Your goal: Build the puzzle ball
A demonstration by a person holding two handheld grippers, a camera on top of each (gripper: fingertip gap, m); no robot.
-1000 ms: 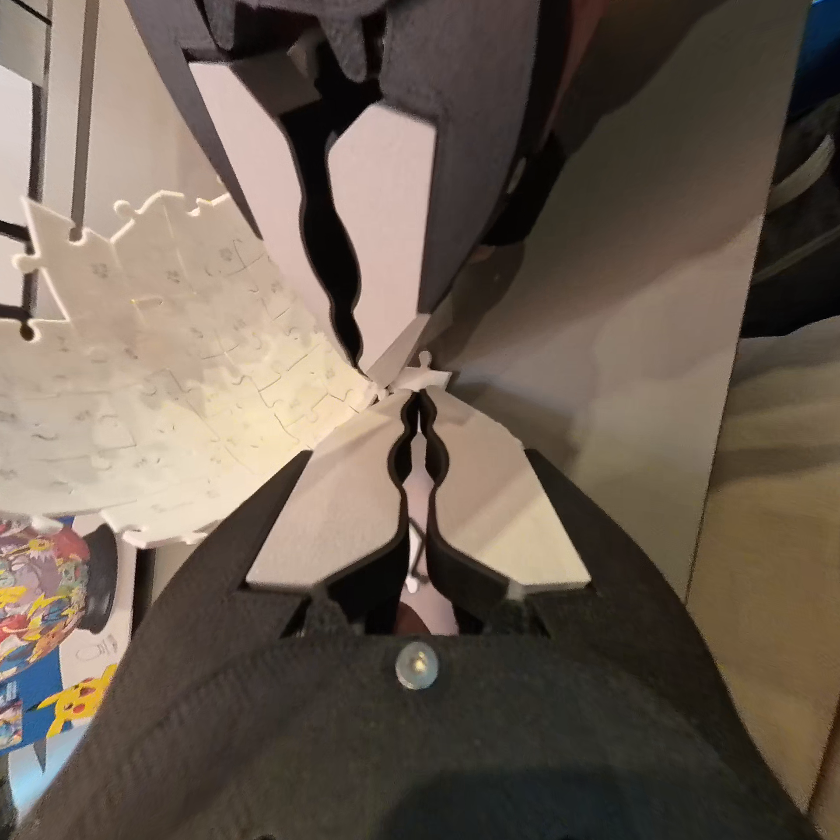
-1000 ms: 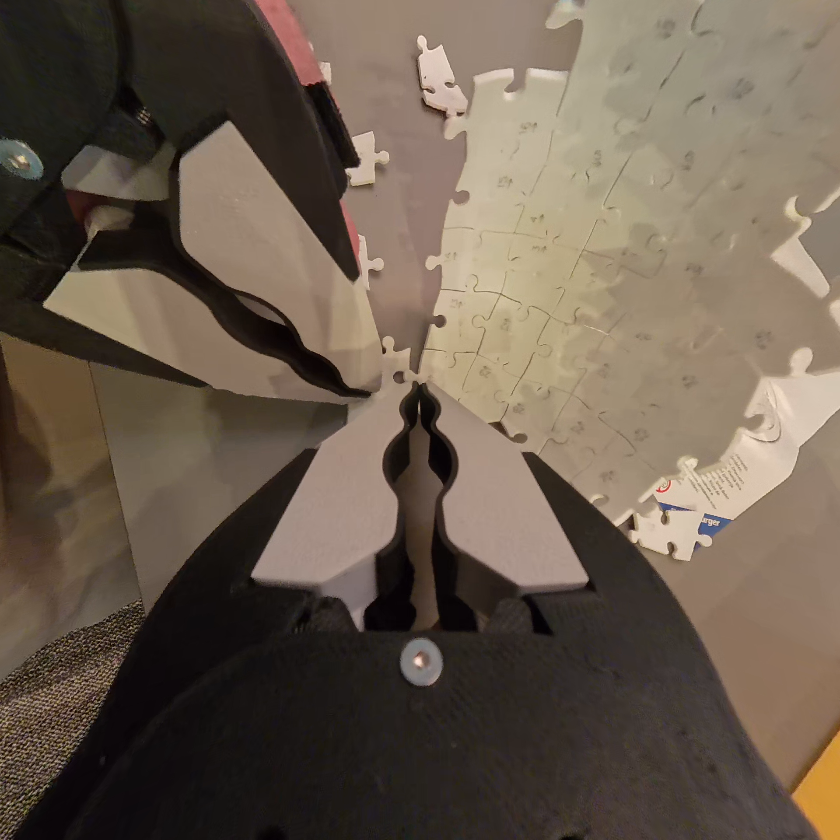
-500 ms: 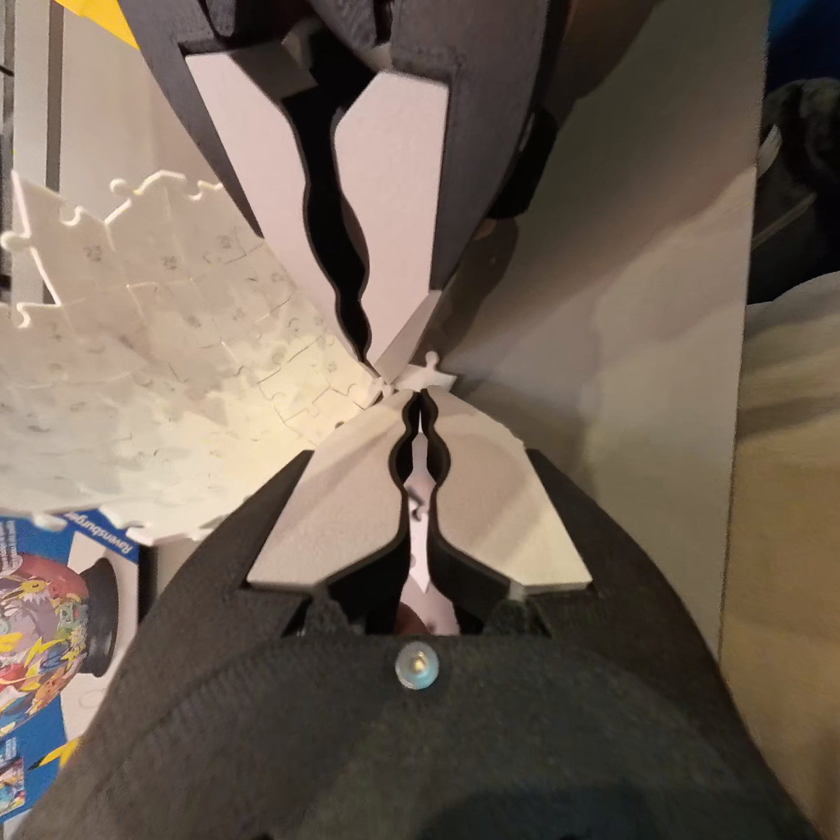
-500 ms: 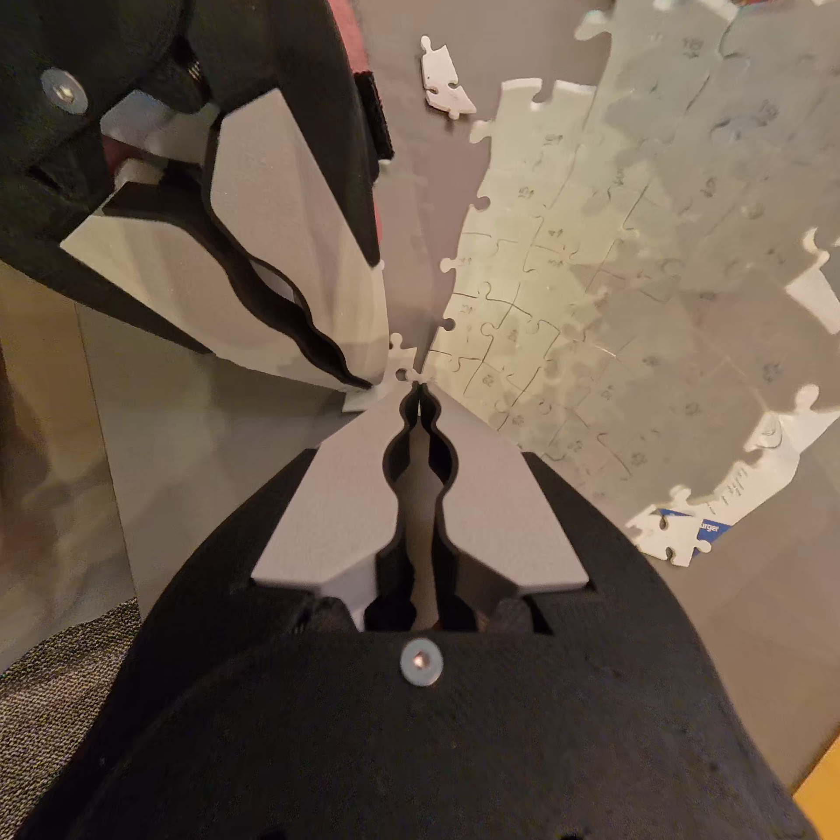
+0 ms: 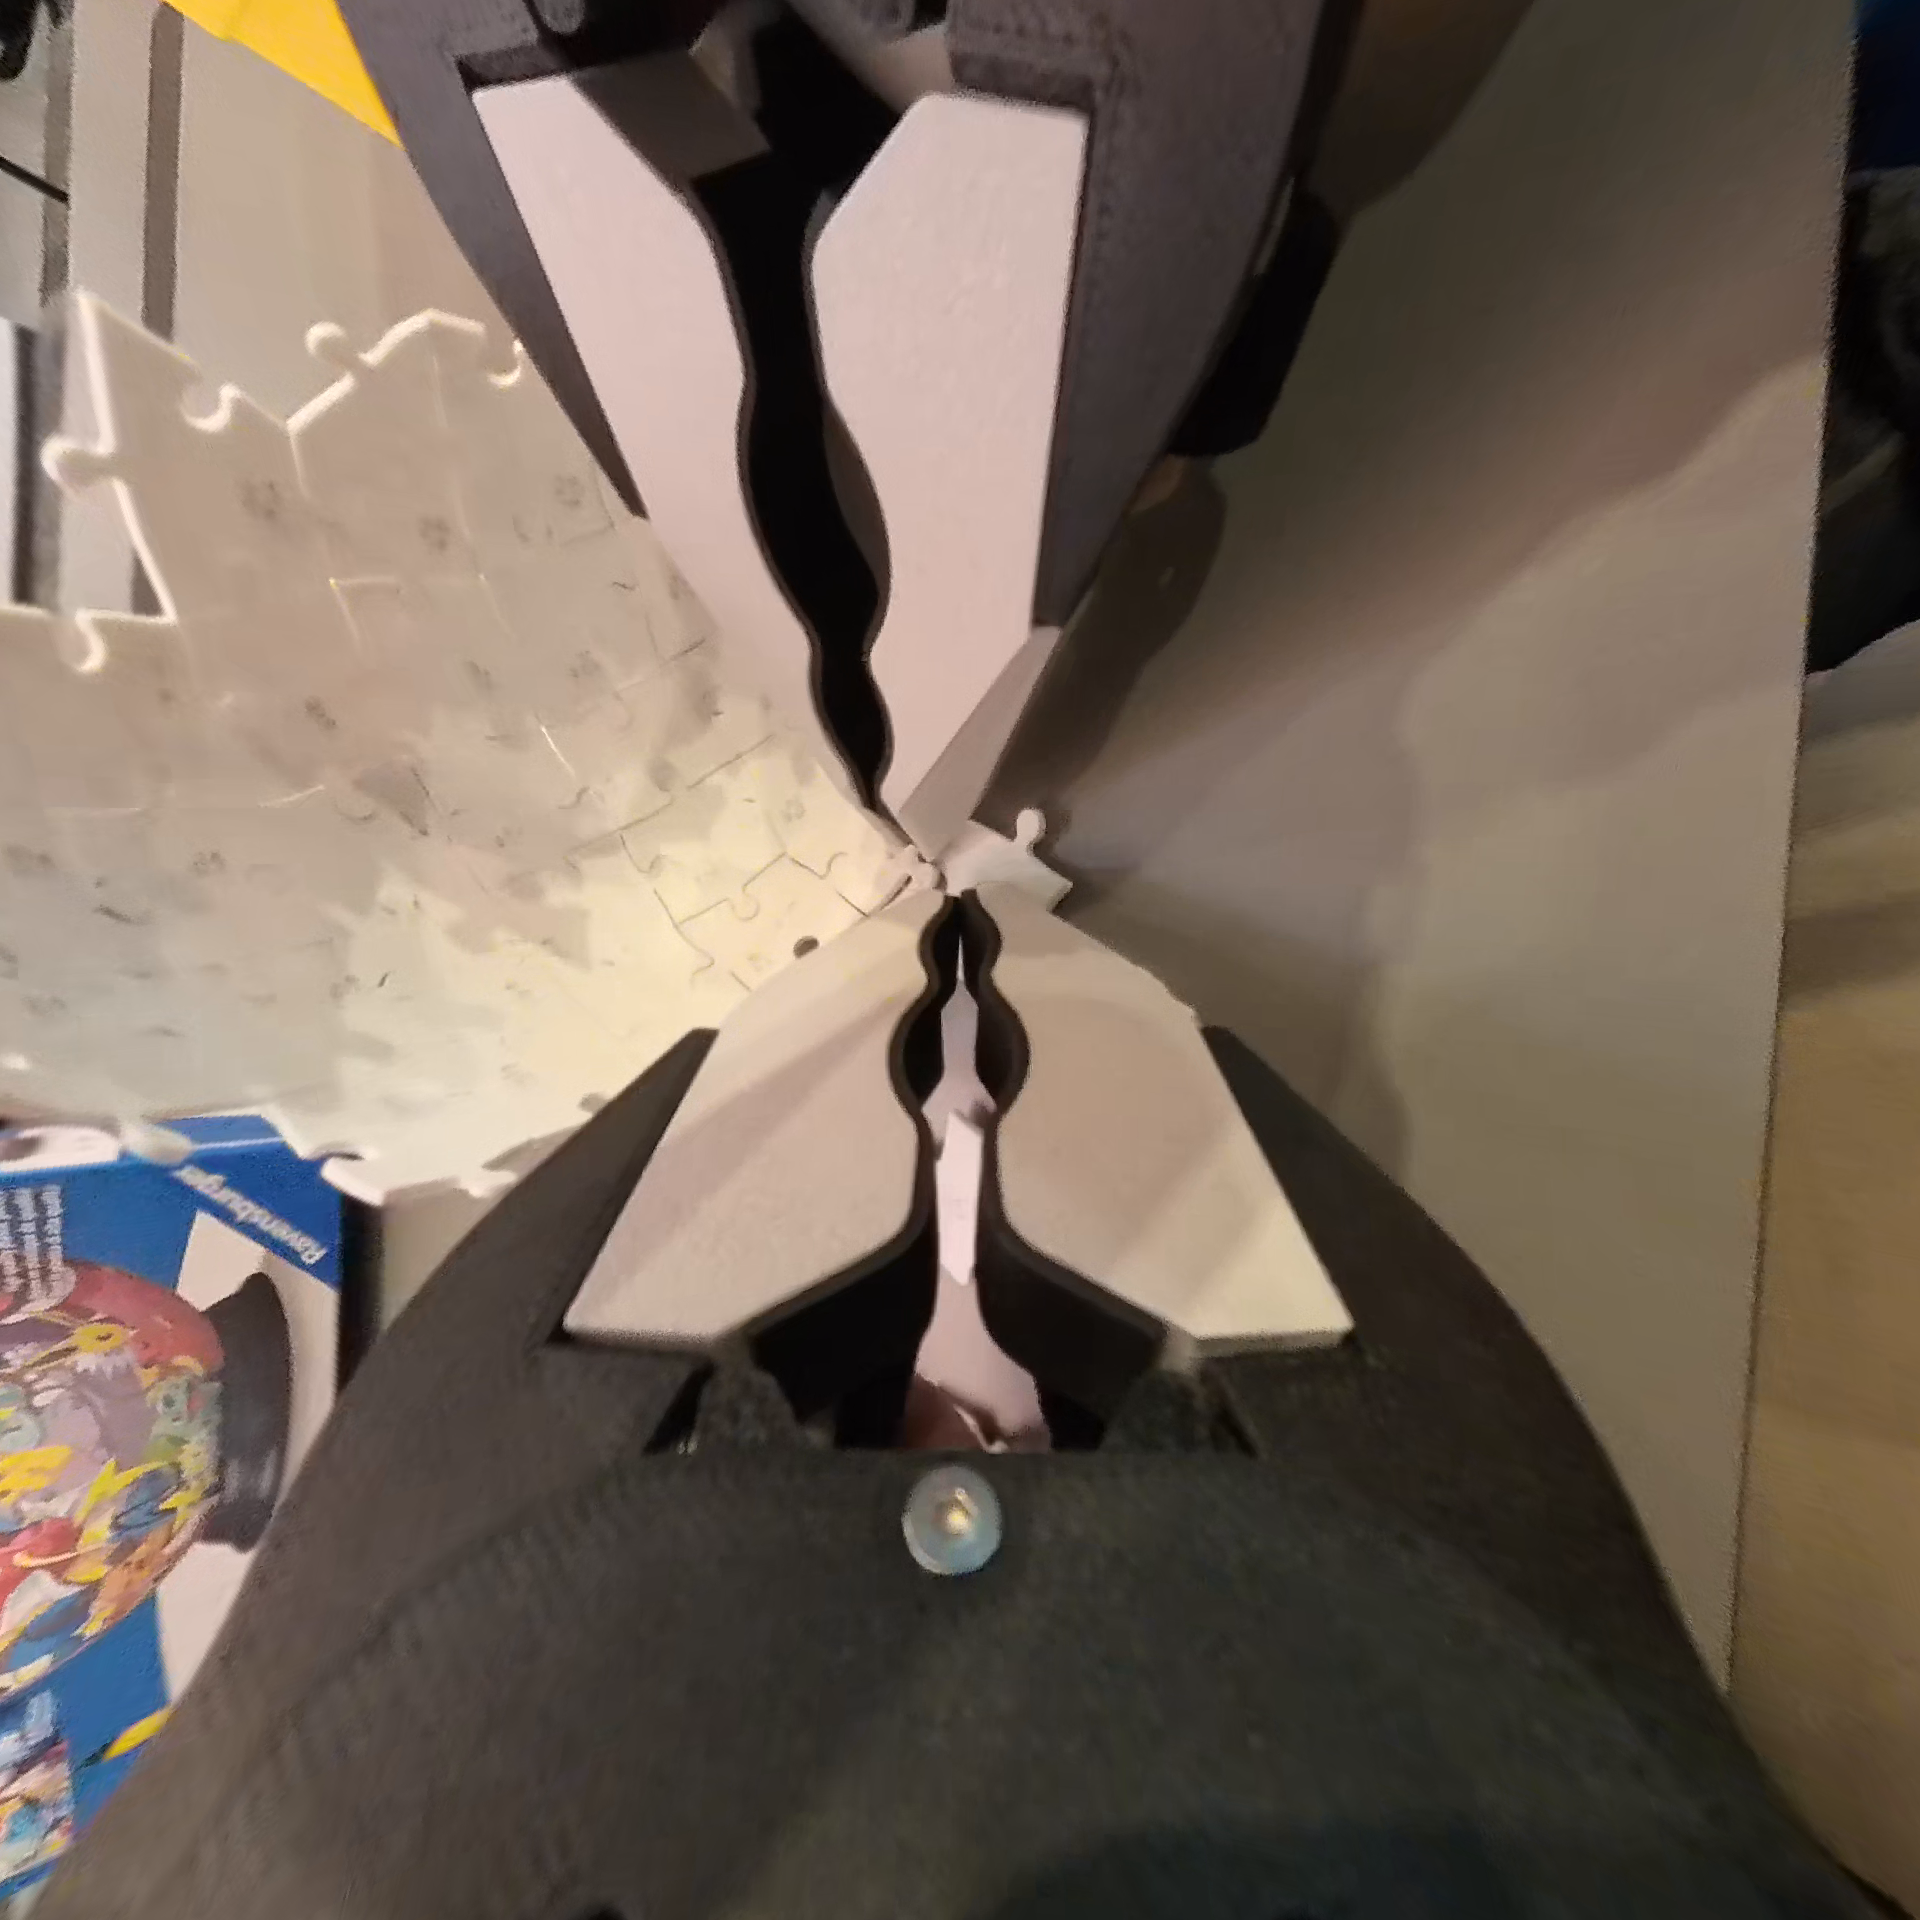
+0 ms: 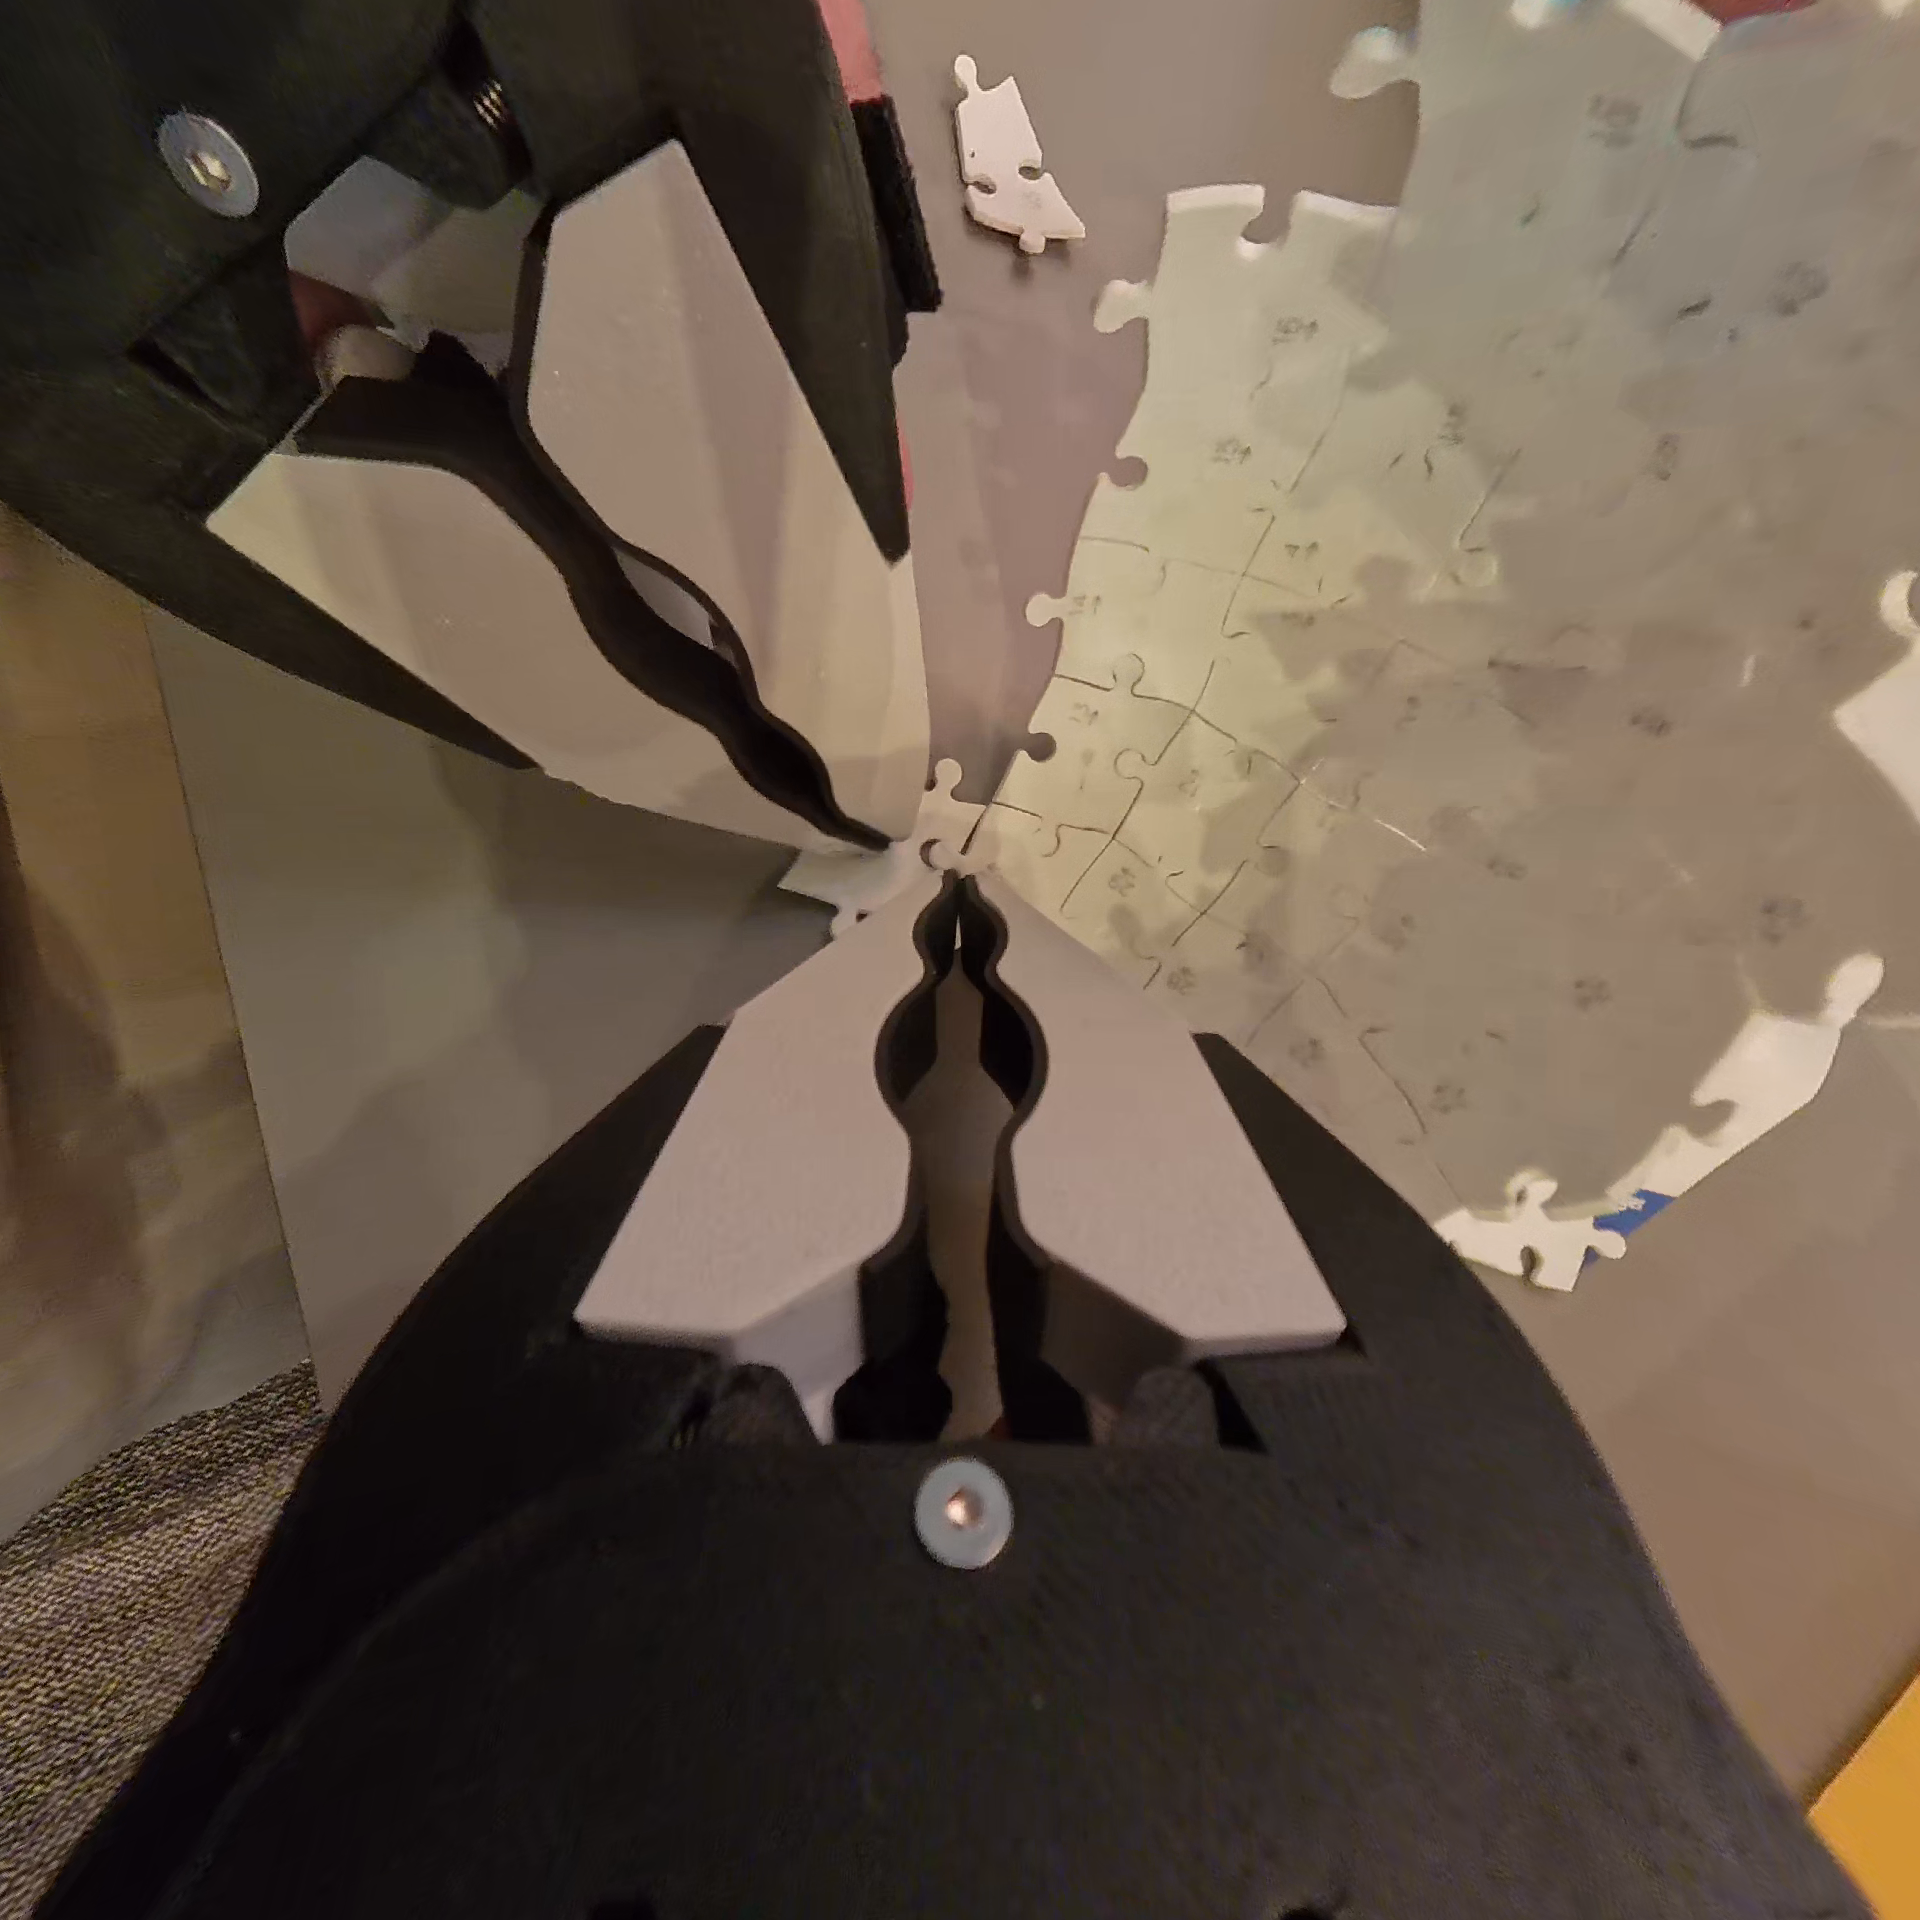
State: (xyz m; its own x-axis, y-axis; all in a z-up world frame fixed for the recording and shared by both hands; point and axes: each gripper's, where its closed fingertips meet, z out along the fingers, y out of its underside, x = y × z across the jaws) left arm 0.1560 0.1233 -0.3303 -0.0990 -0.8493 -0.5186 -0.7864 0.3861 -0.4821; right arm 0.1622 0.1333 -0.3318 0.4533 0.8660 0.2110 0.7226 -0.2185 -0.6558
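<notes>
Assembly of the puzzle ball was at the piece-joining step. The left gripper (image 5: 951,902) was clenched on a small white piece (image 5: 1013,857), with its fingers pressed together at the tips. The right gripper (image 6: 958,883) was clenched on the rim of the curved, part-built shell (image 6: 1403,727), which was held raised above the grey bench (image 6: 540,987). In both views, the piece was seen touching the shell's edge where the two sets of fingertips met. Whether its tab had seated could not be told. For a sound joint, it was judged that the piece should be matched to the shell's curve before pressure was applied, and that the shell should be braced close to the seam so that neighbouring joints were not sprung. One loose piece (image 6: 1013,156) lay on the bench beyond the grippers, and a printed box (image 5: 135,1455) stood beside the shell.
</notes>
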